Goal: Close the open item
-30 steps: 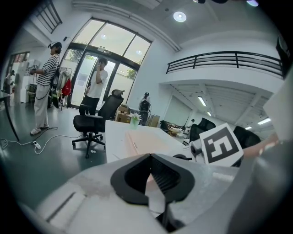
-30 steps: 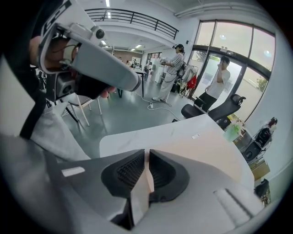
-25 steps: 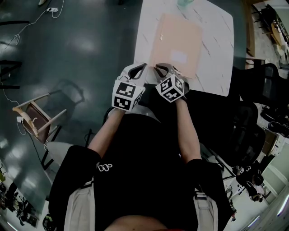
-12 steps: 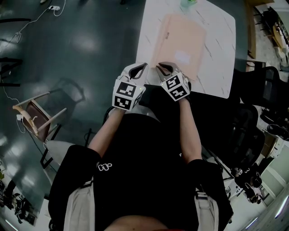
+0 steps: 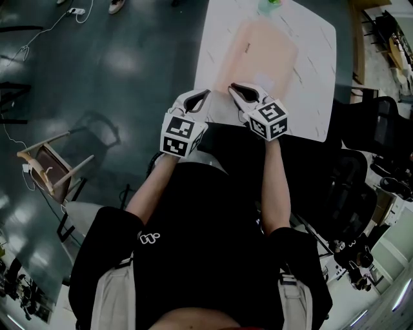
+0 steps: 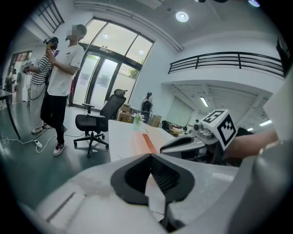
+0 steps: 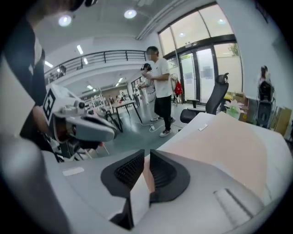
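Note:
A flat peach-coloured folder-like item [image 5: 258, 55] lies on the white marble table [image 5: 316, 71]; it also shows in the right gripper view [image 7: 229, 141] and as a thin edge in the left gripper view [image 6: 147, 142]. My left gripper [image 5: 205, 94] hangs just off the table's near left corner, its pads [image 6: 149, 156] meeting at the tip with nothing held. My right gripper [image 5: 233, 87] hovers over the item's near edge. Its jaws [image 7: 147, 157] have just been closing and stand a narrow gap apart, with nothing between them.
A green object [image 5: 270, 5] stands at the table's far edge. Black office chairs [image 5: 368, 129] crowd the right side, and a wooden chair [image 5: 51, 169] sits on the floor at left. Two people [image 6: 59, 82] stand beyond a black chair [image 6: 94, 123].
My right gripper has risen, rolled and shifted right, from beside the left gripper to over the item's near edge. The left gripper has kept still.

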A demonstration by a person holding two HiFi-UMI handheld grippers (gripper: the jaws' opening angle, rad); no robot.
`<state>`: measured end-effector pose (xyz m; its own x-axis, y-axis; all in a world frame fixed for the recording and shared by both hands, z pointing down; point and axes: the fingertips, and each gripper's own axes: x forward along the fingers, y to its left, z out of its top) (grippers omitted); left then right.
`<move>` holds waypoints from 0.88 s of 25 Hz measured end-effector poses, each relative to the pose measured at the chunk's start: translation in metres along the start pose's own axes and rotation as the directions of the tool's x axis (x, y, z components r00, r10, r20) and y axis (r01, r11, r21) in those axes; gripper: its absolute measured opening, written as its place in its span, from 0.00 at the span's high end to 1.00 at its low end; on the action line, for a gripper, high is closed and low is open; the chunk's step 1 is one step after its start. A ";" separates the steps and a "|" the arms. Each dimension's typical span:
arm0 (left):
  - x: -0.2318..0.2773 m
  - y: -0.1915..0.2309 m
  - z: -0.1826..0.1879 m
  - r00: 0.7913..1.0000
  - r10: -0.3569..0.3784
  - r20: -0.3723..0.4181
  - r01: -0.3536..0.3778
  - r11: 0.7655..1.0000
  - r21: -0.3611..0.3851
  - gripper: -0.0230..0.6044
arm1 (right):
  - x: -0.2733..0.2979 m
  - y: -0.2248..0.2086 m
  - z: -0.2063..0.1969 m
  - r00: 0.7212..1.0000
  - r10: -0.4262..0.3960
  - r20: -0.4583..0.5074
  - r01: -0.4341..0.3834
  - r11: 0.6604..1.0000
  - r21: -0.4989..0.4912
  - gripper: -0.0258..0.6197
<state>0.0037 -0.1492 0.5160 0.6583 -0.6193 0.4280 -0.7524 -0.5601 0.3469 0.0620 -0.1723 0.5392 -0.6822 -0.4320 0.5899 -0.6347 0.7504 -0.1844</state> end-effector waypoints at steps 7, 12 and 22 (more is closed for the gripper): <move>0.003 -0.001 0.000 1.000 -0.007 -0.005 0.007 1.000 0.002 0.96 | -0.017 -0.053 0.003 0.988 -0.146 0.040 0.140 0.983 0.119 0.90; 0.002 0.004 -0.001 1.000 -0.002 -0.010 0.002 1.000 0.000 0.96 | -0.005 -0.093 -0.002 0.963 -0.264 -0.064 0.268 0.960 0.079 0.92; -0.004 0.026 -0.004 0.999 0.036 -0.020 -0.037 0.999 -0.023 0.96 | 0.036 -0.136 0.010 0.931 -0.319 -0.178 0.318 0.948 -0.032 0.93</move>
<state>-0.0183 -0.1587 0.5271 0.6300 -0.6281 0.4566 -0.7763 -0.5241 0.3502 0.1202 -0.2948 0.5775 -0.3683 -0.5522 0.7480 -0.8069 0.5895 0.0380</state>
